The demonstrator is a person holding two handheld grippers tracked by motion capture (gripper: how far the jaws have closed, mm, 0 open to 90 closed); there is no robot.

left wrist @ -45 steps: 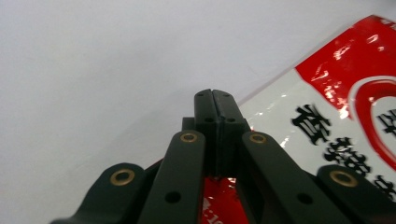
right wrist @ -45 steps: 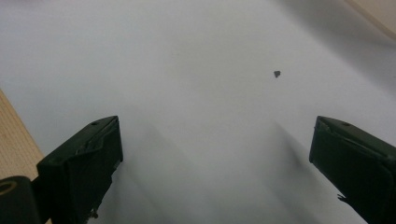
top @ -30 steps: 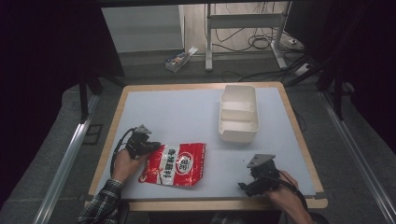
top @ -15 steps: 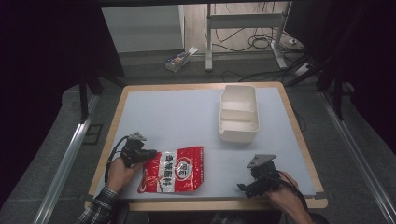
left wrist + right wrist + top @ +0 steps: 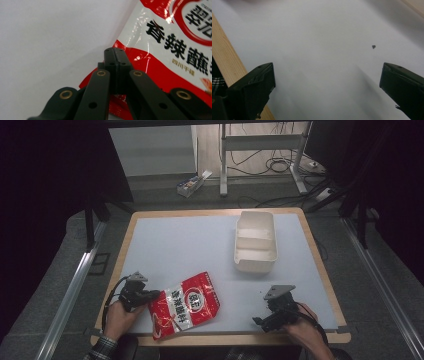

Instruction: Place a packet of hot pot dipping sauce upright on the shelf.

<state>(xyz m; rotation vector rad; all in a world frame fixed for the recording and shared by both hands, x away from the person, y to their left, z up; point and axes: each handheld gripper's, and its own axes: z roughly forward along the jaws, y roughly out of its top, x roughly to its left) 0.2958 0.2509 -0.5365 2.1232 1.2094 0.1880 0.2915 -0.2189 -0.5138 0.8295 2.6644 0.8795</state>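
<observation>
A red and white snack bag [image 5: 186, 305] with black characters lies near the table's front edge, left of centre. My left gripper [image 5: 151, 295] is shut on the bag's left edge; in the left gripper view the jaws press together at the bag's [image 5: 175, 50] red border, my left gripper [image 5: 115, 53] clamped on it. My right gripper [image 5: 261, 320] rests at the front right of the table, open, with nothing between its jaws; in the right gripper view my right gripper [image 5: 327, 82] has only bare white mat between its wide-apart jaws.
A white two-compartment tray [image 5: 255, 241] stands at the back right of the white mat [image 5: 180, 245]. The wooden table edge [image 5: 227, 55] runs close beside my right gripper. A small dark speck [image 5: 373, 46] lies on the mat.
My left gripper has pulled the bag toward the front edge of the table and slightly left. The right gripper has stayed put.
</observation>
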